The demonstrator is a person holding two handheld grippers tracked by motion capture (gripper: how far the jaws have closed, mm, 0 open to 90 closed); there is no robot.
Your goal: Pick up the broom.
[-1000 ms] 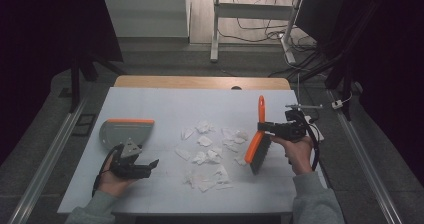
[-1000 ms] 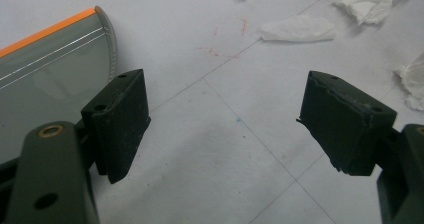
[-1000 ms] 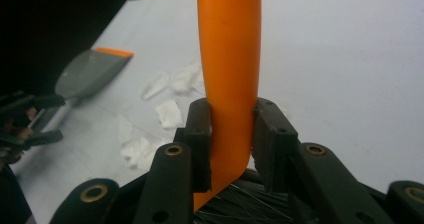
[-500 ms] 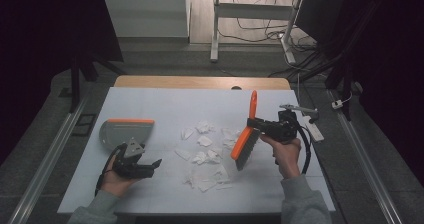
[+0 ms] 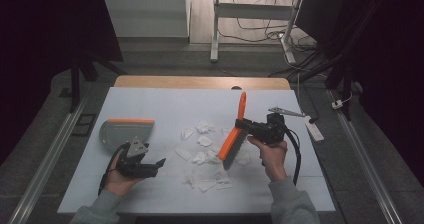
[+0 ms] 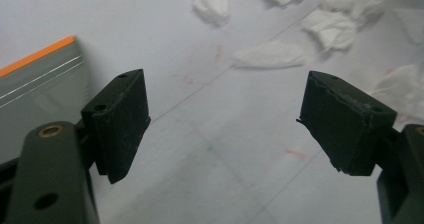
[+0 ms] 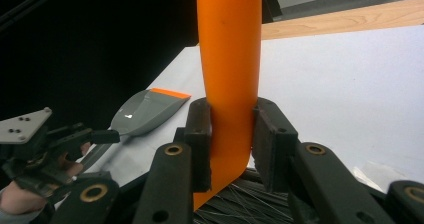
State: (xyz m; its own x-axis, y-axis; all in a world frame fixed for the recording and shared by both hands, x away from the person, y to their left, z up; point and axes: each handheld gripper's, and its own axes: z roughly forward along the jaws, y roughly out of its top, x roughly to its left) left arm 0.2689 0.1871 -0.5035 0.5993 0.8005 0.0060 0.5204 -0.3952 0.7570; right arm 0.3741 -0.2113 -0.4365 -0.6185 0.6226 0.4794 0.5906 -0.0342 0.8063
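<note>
Presently right tongs (image 7: pixel 230 144) clamp the brush (image 5: pixel 234 136) over paper scraps (image 5: pixel 202 156); left tongs (image 6: pixel 225 129) gape empty; we judge sweeping toward the dustpan (image 5: pixel 125 131) comes next.

The brush (image 7: pixel 229 79) has a smooth, glossy orange plastic handle and dark wiry bristles. Beside it, the crumpled scraps (image 5: pixel 205 141) look like soft white tissue paper on the matt white table (image 5: pixel 165 104). The dustpan (image 5: pixel 125 132) is smooth grey plastic, faintly shiny.

My right gripper view cuts the brush (image 7: pixel 229 79) handle at 12 o'clock, bristles at 6. Left view crops the dustpan (image 6: pixel 42 91) at 9 o'clock.
</note>
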